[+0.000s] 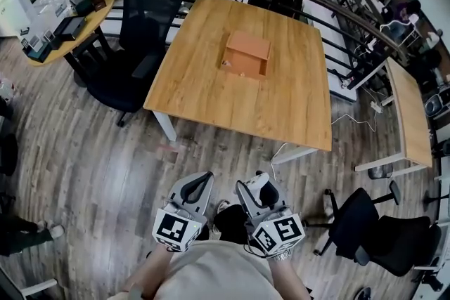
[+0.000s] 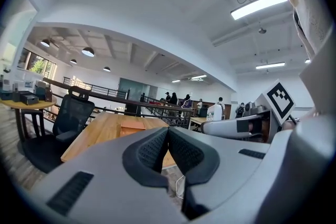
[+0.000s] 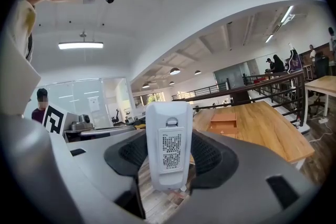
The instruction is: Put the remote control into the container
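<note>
Right tool [image 3: 169,150] clamps a white remote control [image 3: 168,128] upright between its jaws, with the printed label side facing the camera. Left tool [image 2: 168,145] has its jaws pressed together with nothing between them. Both are held side by side close to the person's body, above the wood-plank floor [image 1: 84,151] and well apart from the tabletop [image 1: 211,81]. An orange container [image 1: 246,54] sits on that tabletop, a little beyond its middle. At the tabletop's left edge stands a black office chair [image 1: 133,46].
</note>
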The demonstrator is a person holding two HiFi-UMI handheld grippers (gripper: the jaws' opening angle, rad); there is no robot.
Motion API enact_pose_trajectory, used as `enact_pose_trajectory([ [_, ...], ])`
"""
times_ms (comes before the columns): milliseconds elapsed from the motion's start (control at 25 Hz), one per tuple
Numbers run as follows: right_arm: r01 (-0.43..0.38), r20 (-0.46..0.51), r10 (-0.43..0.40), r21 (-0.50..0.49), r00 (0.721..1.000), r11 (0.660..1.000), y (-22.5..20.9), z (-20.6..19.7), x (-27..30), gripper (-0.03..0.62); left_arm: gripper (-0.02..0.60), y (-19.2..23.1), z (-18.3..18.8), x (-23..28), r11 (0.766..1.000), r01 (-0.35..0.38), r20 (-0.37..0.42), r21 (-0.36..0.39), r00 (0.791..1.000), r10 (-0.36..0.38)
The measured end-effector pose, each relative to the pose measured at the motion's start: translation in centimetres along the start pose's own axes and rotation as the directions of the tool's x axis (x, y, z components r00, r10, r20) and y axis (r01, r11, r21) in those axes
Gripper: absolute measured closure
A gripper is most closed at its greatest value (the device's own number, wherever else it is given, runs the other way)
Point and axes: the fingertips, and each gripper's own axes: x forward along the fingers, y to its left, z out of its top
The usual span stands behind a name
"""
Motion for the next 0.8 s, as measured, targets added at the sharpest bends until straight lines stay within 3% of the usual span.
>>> enact_pose_trajectory([
  [240, -0.006, -0.037, 0.007, 0.026, 0.999, 1.000, -5.0, -0.3, 4.5, 0.344, 0.569, 2.5, -0.6, 5.4, 0.999, -0.029, -0.046, 0.013, 0.998, 0.030],
  [520, -0.080, -0.034, 0.081, 0.030, 0.996, 0.996, -13.9, 3.5, 10.2, 0.344, 0.569, 4.1, 1.4, 16.2, 0.996, -0.086, -0.065, 0.026, 0.994, 0.087],
  [800, -0.135, -0.048, 0.136, 0.020, 0.990, 0.991, -21.7, 6.2, 14.8, 0.345, 0.569, 4.6, 3.4, 25.4, 0.992, -0.123, -0.032, 0.037, 0.992, 0.125],
])
